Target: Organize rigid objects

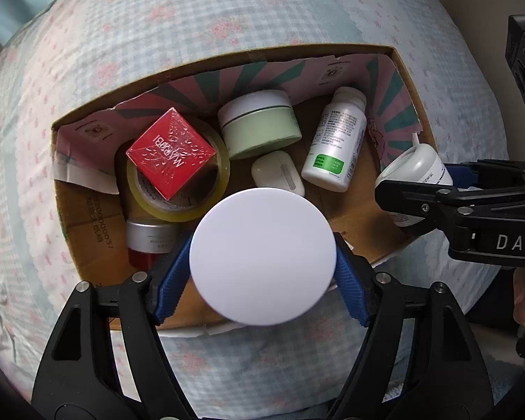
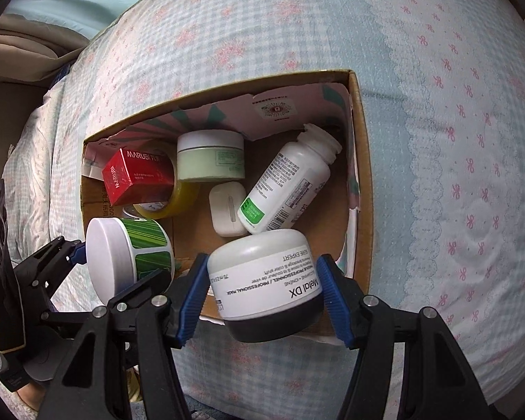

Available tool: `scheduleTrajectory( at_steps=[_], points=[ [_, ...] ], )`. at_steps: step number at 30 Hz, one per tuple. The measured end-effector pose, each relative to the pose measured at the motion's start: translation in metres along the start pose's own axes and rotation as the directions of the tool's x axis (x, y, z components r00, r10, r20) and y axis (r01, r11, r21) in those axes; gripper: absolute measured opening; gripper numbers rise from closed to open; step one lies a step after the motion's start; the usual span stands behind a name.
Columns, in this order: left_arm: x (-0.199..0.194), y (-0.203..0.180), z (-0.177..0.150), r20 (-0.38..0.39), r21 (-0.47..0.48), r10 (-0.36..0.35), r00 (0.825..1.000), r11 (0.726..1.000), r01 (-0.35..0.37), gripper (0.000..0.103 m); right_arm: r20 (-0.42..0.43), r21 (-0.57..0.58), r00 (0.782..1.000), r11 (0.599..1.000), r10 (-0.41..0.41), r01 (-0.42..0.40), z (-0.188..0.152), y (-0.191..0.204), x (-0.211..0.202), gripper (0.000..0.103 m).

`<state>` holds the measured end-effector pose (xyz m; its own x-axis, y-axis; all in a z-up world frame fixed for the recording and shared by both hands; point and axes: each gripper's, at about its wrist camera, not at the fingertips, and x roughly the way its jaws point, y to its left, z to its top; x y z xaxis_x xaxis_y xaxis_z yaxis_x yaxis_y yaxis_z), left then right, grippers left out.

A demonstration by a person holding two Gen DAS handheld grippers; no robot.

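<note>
An open cardboard box (image 1: 407,80) (image 2: 362,161) lies on a bed. In it are a red Marubi carton (image 1: 171,152) (image 2: 136,175), a tape roll (image 1: 189,206) (image 2: 182,196), a pale green jar (image 1: 259,122) (image 2: 210,159), a white earbud case (image 1: 278,173) (image 2: 225,208), a white pill bottle (image 1: 336,140) (image 2: 287,183) and a silver-capped red jar (image 1: 148,241). My left gripper (image 1: 260,273) (image 2: 122,262) is shut on a white-lidded, green-striped jar (image 1: 260,257) (image 2: 129,255) above the box's near left. My right gripper (image 2: 264,287) (image 1: 416,189) is shut on a white jar with a black lid (image 2: 266,280) (image 1: 414,168) over the box's near right edge.
The bed cover (image 1: 227,17) (image 2: 455,140) is pale blue check with pink flowers and surrounds the box on all sides. A beige surface (image 2: 17,52) lies beyond the bed at the far left of the right wrist view.
</note>
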<state>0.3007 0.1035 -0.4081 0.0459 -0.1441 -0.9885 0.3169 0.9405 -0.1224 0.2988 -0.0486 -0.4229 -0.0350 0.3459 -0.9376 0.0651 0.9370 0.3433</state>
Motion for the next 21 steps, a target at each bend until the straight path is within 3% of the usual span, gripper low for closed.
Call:
scheduleTrajectory(
  at_steps=[1,3,5,6,14,21],
  points=[
    [-0.005,0.001,0.001,0.011,-0.003,-0.011,1.0,1.0,0.011,0.103,-0.008,0.01,1.0,1.0,0.011,-0.011,0.0,-0.001,0.001,0.058],
    [-0.015,-0.001,0.0,0.038,-0.003,-0.029,0.999,1.0,0.029,0.103,-0.002,0.031,0.999,0.999,0.038,-0.038,0.0,-0.003,0.0,0.069],
    [-0.022,-0.003,-0.002,0.045,0.012,-0.014,0.999,1.0,0.014,0.103,0.027,0.042,0.999,0.999,0.031,-0.032,-0.003,-0.002,-0.007,0.093],
    [-0.025,-0.004,-0.005,0.047,0.022,-0.003,0.999,1.0,0.002,0.103,0.041,0.047,0.999,0.999,0.018,-0.02,-0.004,-0.002,-0.011,0.095],
    [-0.046,-0.001,-0.026,0.074,0.01,0.011,0.997,1.0,-0.012,0.103,0.069,0.057,0.998,0.998,-0.001,-0.003,-0.017,0.002,-0.029,0.096],
    [-0.079,-0.005,-0.042,0.151,0.001,0.013,0.988,1.0,-0.014,0.103,0.128,0.039,0.992,0.999,0.006,-0.011,-0.037,0.018,-0.055,0.096]
  ],
)
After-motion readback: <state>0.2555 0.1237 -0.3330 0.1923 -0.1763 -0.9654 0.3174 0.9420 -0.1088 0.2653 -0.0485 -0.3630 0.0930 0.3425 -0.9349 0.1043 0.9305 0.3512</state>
